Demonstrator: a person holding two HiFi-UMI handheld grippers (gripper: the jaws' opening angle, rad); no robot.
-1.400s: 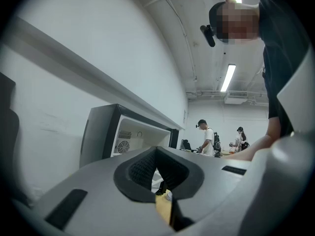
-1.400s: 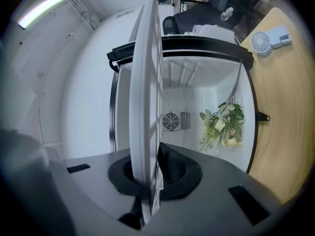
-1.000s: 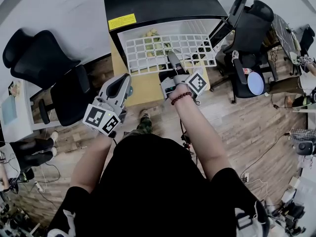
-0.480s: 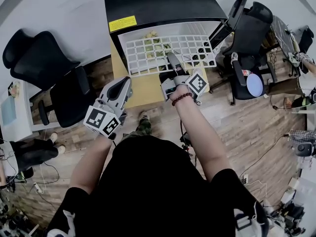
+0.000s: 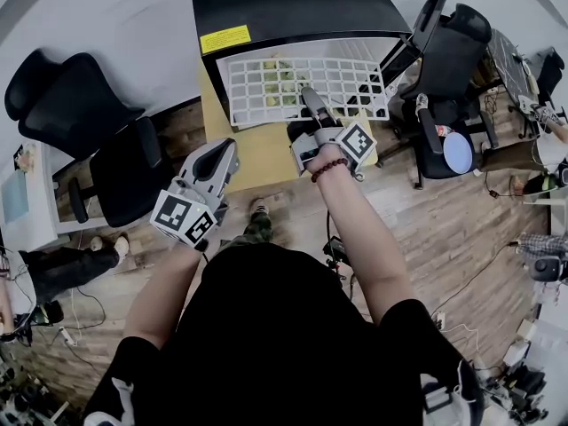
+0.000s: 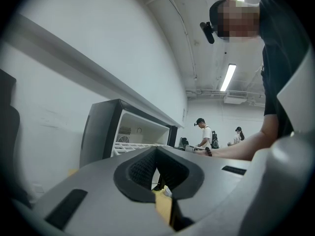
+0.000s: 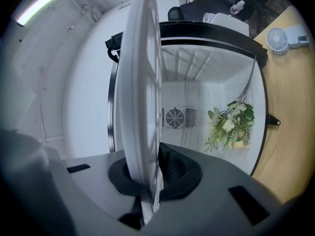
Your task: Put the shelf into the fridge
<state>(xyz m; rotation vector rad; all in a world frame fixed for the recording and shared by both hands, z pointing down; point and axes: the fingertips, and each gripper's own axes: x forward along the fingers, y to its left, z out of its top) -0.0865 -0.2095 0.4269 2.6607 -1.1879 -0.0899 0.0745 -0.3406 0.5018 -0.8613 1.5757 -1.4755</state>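
One white wire grid shelf (image 5: 302,85) (image 7: 140,82) is clamped by its near edge in the right gripper (image 5: 311,98) (image 7: 150,173), both jaws pressed on the frame. The shelf reaches to the mouth of the one black fridge with an open door (image 5: 284,7) (image 7: 197,33), and I cannot tell how far in it sits. Inside the white cavity are one round fan vent (image 7: 174,117) and one bunch of pale flowers with green leaves (image 7: 231,124). The left gripper (image 5: 224,152) (image 6: 156,154) hangs lower, over the light wooden table (image 5: 257,153), jaws together on nothing. Two black office chairs flank the table, the left (image 5: 80,114) and the right (image 5: 453,43).
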